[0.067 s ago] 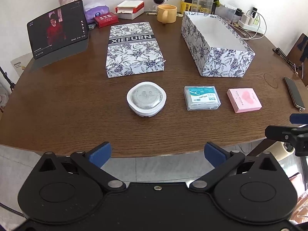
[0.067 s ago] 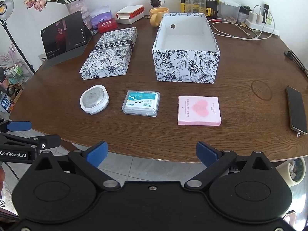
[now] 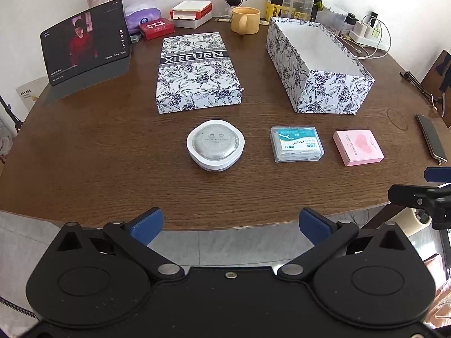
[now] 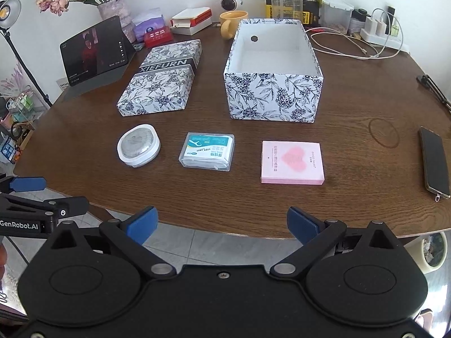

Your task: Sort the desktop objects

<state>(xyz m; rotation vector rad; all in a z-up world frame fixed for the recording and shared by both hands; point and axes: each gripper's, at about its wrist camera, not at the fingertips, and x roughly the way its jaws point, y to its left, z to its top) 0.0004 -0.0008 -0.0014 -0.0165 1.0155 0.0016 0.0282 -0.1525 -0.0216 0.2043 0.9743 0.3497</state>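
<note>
Desktop objects lie in a row on the brown table [image 3: 84,146], just ahead of both grippers. Straight in front of my left gripper [image 3: 229,222] sits a round white case [image 3: 215,145] with a grey top. Ahead and to its right I see a clear floss-pick box [image 3: 296,143], and further right a flat pink box [image 3: 358,147] with a heart print. All three rest apart from one another.

My left gripper is spread wide with nothing between its blue pads [image 3: 146,225], and it hangs over the near table edge. My right gripper [image 4: 222,222] is likewise spread and empty, short of the near edge. The pink box lies just ahead of it and slightly right; the floss-pick box is ahead and slightly left, the round case further left.

Beyond the row, directly ahead of my right gripper, stands an open floral box [image 4: 273,98] with a white, empty inside. Its floral lid [image 4: 160,84] marked XIEFURN lies flat to the left of it, straight ahead of my left gripper.

Far right of my right gripper a phone [image 4: 434,160] lies on the table. Far left, a tablet [image 3: 84,42] stands propped with its screen lit.
</note>
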